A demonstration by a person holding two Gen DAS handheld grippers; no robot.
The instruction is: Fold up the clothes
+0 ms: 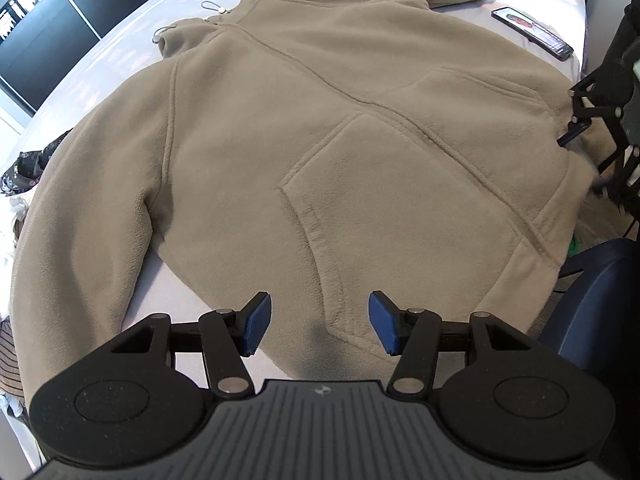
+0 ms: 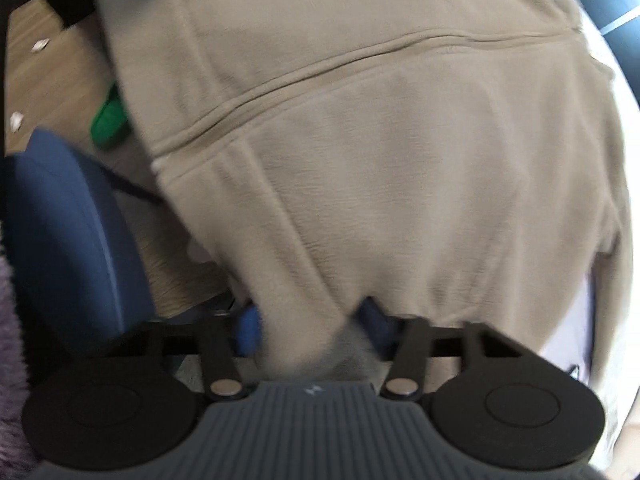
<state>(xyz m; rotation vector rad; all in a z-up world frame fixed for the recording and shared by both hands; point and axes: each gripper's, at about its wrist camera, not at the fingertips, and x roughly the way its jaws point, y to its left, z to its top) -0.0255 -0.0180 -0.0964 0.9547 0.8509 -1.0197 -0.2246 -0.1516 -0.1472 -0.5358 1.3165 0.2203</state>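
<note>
Sprawling across the frame's middle on the bed, the beige fleece hoodie looks soft, bulky, grippy; hem and sleeve cuffs suit pinching. Left gripper hovers released; right gripper grasps hoodie fabric.

The right wrist view is smeared by motion blur. There the hoodie covers the right gripper's finger pads, hiding their grip.
</note>
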